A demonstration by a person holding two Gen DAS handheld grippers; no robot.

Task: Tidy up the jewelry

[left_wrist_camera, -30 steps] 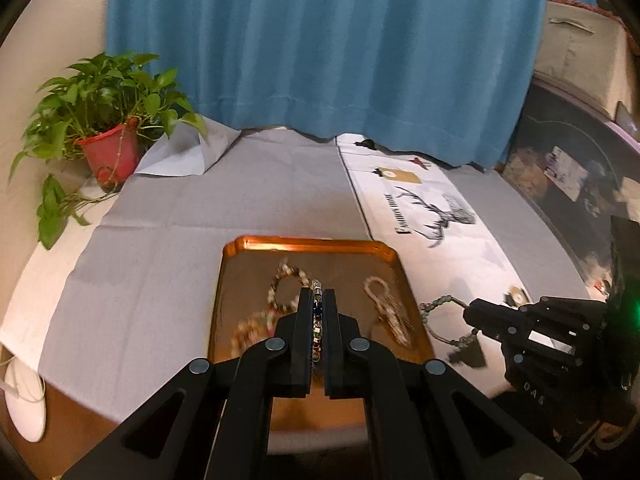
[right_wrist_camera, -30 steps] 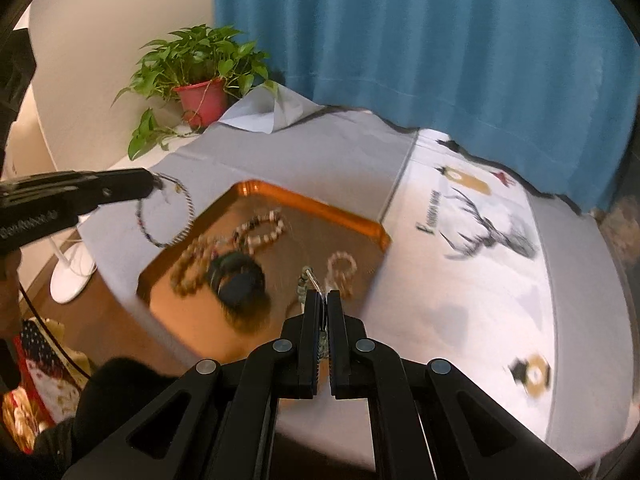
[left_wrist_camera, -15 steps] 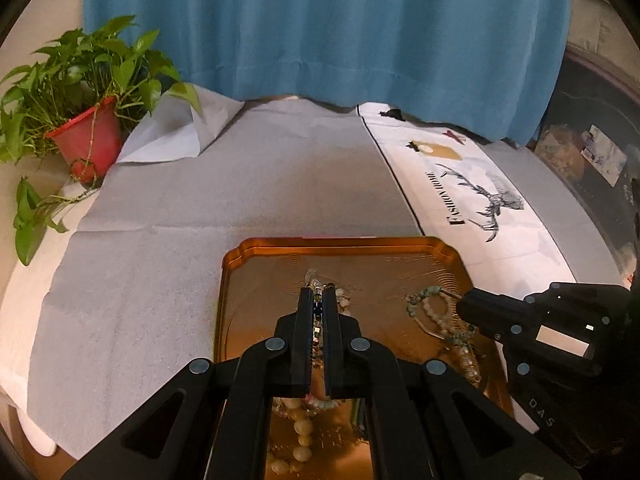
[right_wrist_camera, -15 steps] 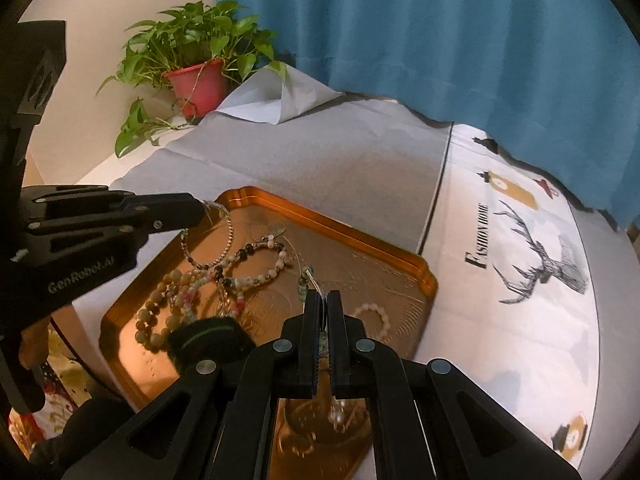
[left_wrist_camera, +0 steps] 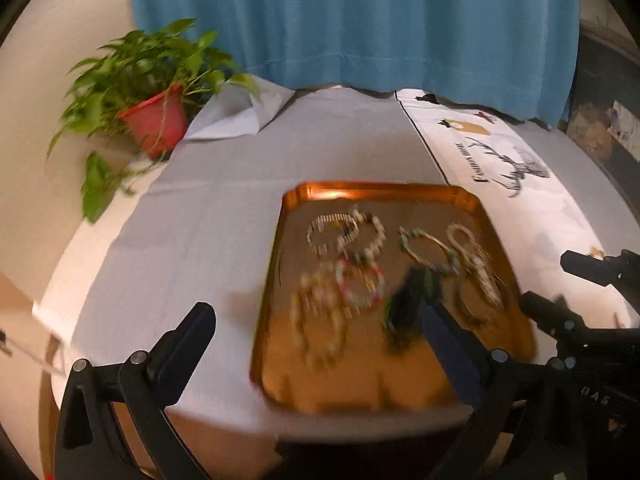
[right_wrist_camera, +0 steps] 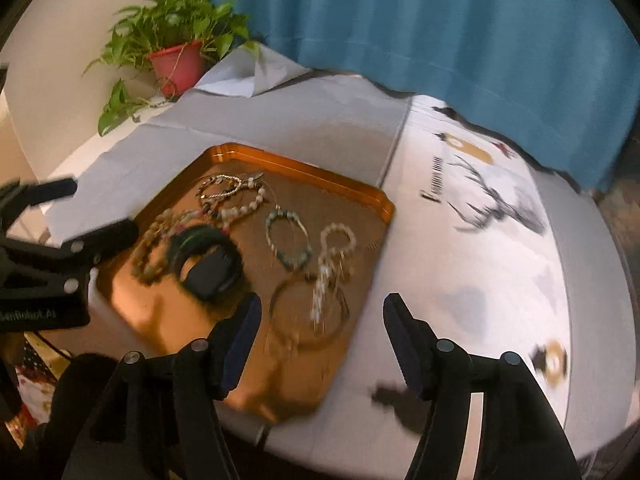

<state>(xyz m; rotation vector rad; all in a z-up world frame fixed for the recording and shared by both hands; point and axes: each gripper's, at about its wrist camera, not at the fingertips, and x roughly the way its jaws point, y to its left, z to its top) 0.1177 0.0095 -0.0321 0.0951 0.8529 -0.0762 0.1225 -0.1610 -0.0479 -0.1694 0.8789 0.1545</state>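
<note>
A copper tray (left_wrist_camera: 380, 189) (right_wrist_camera: 304, 168) on the table holds several beaded bracelets. Among them are a striped one (left_wrist_camera: 332, 232), a pink one (left_wrist_camera: 360, 285), a green-beaded one (right_wrist_camera: 288, 240), a white one with tassels (right_wrist_camera: 336, 248) and a dark green bangle (right_wrist_camera: 208, 240). My left gripper (left_wrist_camera: 316, 340) hangs over the tray's near left side, its jaws opening wide, nothing pressed between the pads. My right gripper (right_wrist_camera: 322, 336) is over the tray's near right corner, jaws opening too, empty. Each gripper shows in the other's view, the right (left_wrist_camera: 544, 280) and the left (right_wrist_camera: 106, 204).
A potted plant (left_wrist_camera: 154, 128) (right_wrist_camera: 180, 64) in a red pot stands at the back left by a blue curtain (left_wrist_camera: 352, 20). A grey cloth (left_wrist_camera: 200, 220) covers the table. A white deer-print runner (right_wrist_camera: 492, 200) lies right of the tray, with a small gold ornament (right_wrist_camera: 554, 360) on it.
Both grippers were shut on bracelets held over the tray. Now both stand open and the bracelets lie in the tray. Both views are blurred by motion.
</note>
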